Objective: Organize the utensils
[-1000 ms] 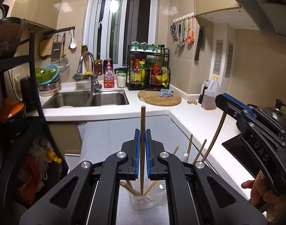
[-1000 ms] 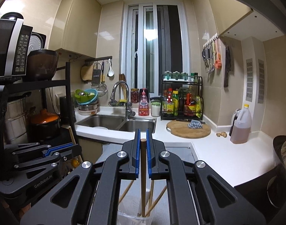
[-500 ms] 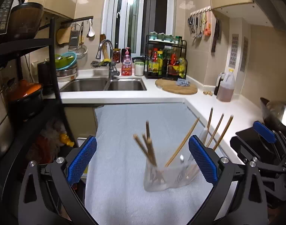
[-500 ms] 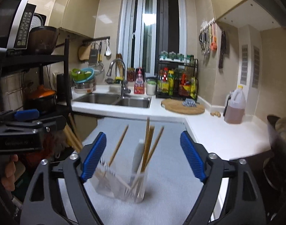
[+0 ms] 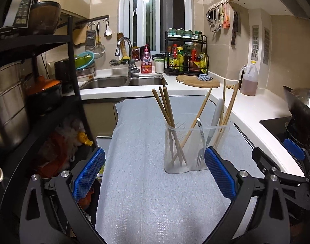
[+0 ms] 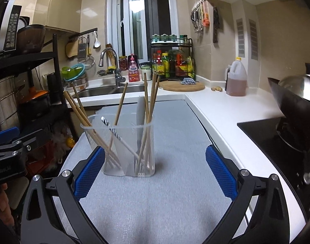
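Note:
A clear plastic utensil holder [image 5: 185,154] [image 6: 126,158] stands upright on the grey mat [image 5: 146,183] [image 6: 175,183]. Several wooden chopsticks [image 5: 165,109] [image 6: 148,101] lean in it, along with a fork with a striped handle [image 5: 201,138] [image 6: 112,130] and a white-handled utensil [image 5: 214,118] [image 6: 140,109]. My left gripper [image 5: 153,153] [image 6: 25,140] is open just in front of the holder, holding nothing. My right gripper [image 6: 155,152] [image 5: 274,152] has its jaws opening wide, empty, with the holder just beyond its left finger.
A wok with a lid [image 6: 295,99] sits on the black cooktop [image 6: 276,142] at the right. On the left stands a black rack [image 5: 33,105] with pots. Further back are the sink [image 5: 122,81], a cutting board [image 5: 197,81], a bottle rack [image 5: 185,57] and an oil jug [image 6: 236,81].
Each gripper was shut on a chopstick above the holder. Both have let go and opened wide, the chopsticks now stand in the holder, and both grippers have sunk and drawn back.

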The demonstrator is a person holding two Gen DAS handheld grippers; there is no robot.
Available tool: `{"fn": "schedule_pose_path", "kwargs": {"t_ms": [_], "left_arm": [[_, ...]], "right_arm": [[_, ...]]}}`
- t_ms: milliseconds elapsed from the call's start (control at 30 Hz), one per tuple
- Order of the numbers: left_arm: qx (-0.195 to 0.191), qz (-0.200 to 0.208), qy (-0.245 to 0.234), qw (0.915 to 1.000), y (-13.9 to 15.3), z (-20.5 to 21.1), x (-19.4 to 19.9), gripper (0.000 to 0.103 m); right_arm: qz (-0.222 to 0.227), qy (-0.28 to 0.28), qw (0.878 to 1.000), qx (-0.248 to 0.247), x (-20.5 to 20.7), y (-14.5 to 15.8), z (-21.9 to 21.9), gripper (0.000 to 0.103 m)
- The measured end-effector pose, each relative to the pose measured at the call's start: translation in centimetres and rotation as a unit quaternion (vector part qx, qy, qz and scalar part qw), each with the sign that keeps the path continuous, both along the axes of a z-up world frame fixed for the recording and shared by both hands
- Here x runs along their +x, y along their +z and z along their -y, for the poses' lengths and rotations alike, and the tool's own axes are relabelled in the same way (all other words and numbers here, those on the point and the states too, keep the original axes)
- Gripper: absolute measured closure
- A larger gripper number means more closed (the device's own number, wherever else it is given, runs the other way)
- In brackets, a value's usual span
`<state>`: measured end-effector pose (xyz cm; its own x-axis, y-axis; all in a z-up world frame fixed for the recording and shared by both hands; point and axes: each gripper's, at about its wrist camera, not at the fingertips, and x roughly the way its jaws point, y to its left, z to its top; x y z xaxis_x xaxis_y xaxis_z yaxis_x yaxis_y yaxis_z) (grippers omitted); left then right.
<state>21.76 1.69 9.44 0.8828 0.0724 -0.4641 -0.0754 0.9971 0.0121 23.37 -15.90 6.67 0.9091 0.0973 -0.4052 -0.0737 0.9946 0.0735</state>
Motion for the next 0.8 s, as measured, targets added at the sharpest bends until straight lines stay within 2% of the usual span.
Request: {"fn": "schedule_pose_path", "kwargs": {"t_ms": [233,533,800], "left_arm": [[0.019,0.010,0.001,0.9998,-0.3,0.5,-2.2,0.008],[0.008,0.011,0.009,0.9999,-0.6,0.3,-3.5,0.008],[0.009,0.015,-0.002,0.9998,-0.6,0.7,-4.1,0.008]], "right_arm": [[-0.002,-0.009,1.000,-0.005,-2.0,-0.3,-0.3,0.005],[-0.006,-0.011,1.000,-0.010,-3.3,-0.4,-0.3,0.005],[-0.009,-0.016,1.000,-0.007,-3.9,-0.5,0.1,0.005]]}}
